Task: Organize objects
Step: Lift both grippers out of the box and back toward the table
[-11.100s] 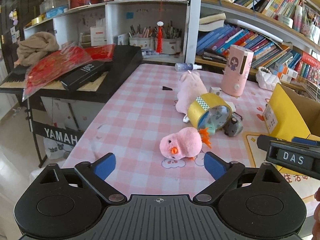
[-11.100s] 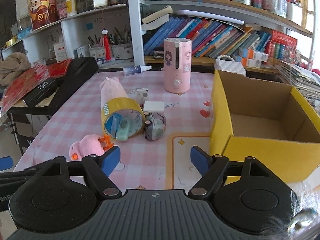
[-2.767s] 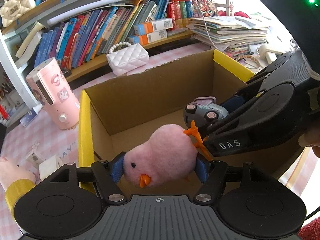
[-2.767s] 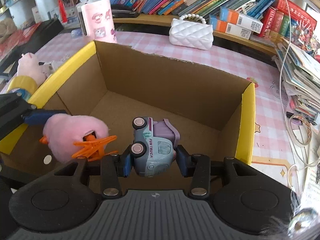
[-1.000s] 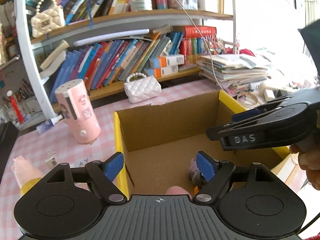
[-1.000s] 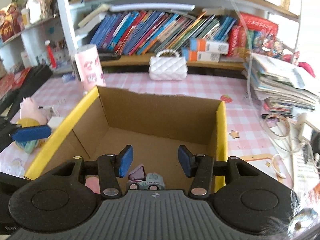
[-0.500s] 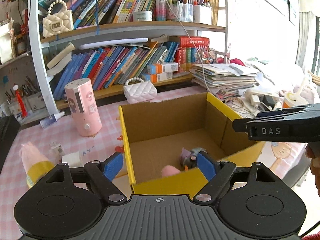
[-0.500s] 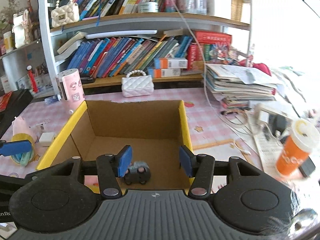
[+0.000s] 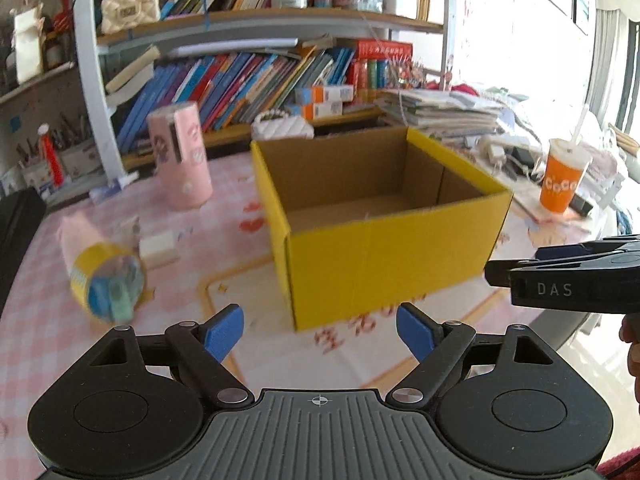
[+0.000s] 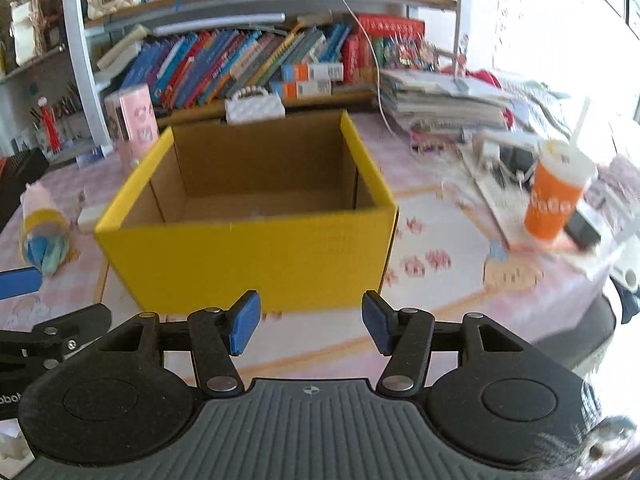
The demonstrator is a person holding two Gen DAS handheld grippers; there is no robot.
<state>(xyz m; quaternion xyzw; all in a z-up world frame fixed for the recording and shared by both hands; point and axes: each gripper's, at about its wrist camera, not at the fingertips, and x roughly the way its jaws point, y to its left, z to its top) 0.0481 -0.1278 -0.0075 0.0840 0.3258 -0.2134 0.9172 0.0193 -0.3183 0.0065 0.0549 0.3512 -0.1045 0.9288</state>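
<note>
Ahead and left of the left hand-held gripper [image 9: 320, 330]: tape roll [image 9: 106, 280] on its side on the bench [image 9: 44, 332], open end toward the camera, something blue-green tucked inside, a pink plush [image 9: 76, 226] touching it from behind. Probably next for collection, being loose and within easy reach. Just right of the roll, a white block [image 9: 158, 244]. Further back, a pink canister [image 9: 180, 156], upright, near the box's left wall but apart from it.

Left hand-held gripper itself: spread wide, nothing between the pads [image 9: 222, 332], hovering over the bench short of the box's near left corner. Reads as empty and free for a fresh pick.

Straight ahead and slightly right: box [image 9: 380, 256], open top up, handy for dropping things in from above. Inside, only the back wall and far floor on show; near floor hidden behind the front wall, so no telling the contents.

Right of that, the right hand-held gripper [image 10: 310, 322]: aimed at the box's front wall, apart from it. About half open, just been opening further, nothing between the jaws.

Far right of it: orange cup [image 10: 556, 200] with a straw, upright near the bench edge, well apart from the box. Looks like bystander clutter rather than something for sorting, and worth a wide berth given the risk of a spill.
</note>
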